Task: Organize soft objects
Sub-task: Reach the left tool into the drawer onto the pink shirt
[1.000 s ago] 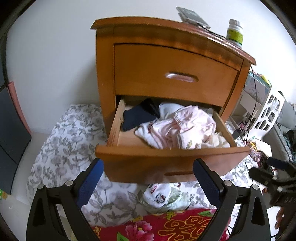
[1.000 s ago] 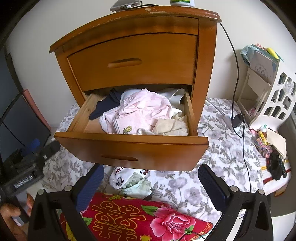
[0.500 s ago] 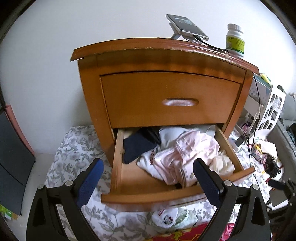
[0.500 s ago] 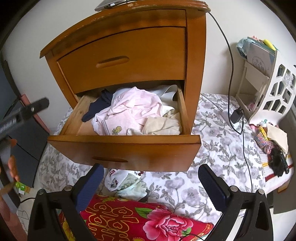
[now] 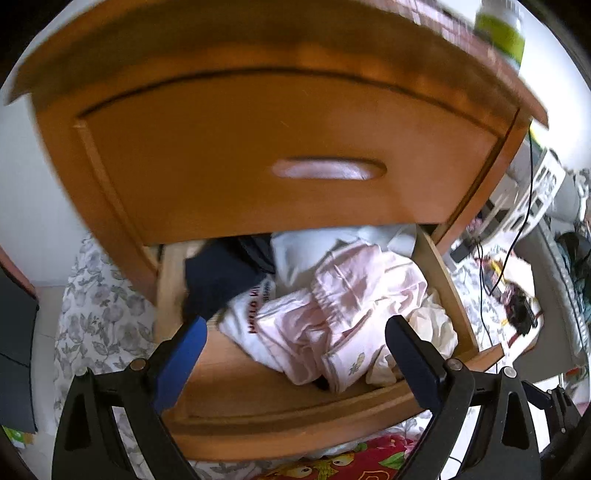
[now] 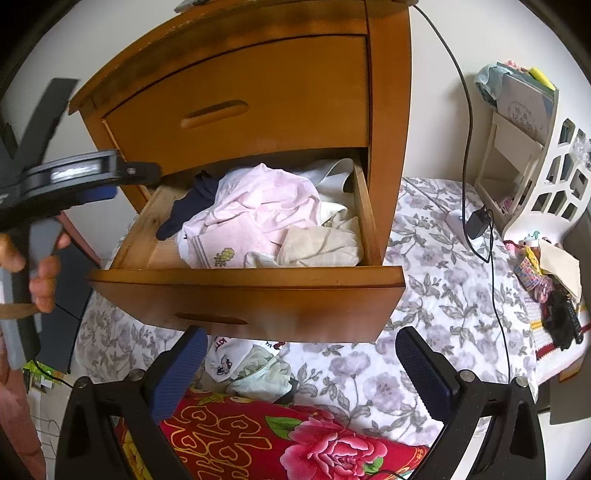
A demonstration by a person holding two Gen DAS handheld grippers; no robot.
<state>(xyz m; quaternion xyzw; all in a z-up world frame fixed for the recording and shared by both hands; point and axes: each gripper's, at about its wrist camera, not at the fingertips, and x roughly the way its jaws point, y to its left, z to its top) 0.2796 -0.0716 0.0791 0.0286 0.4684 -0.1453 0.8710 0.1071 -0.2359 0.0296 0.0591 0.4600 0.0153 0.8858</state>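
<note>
Clothes (image 6: 266, 221) lie in the open lower drawer (image 6: 258, 299), below the shut upper drawer (image 6: 236, 107).

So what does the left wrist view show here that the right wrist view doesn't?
Only the left wrist view shows the green-labelled bottle on the nightstand top.

Only the right wrist view shows the left gripper from outside, the hand holding it, and the small garments on the floral sheet under the drawer.

Both show the open lower drawer with the pink garment, dark garment and cream garment, and each view's own open jaws.

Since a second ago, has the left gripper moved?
Yes. The left gripper has gone forward and up over the open wooden bottom drawer, its fingers now framing the pink clothes.
</note>
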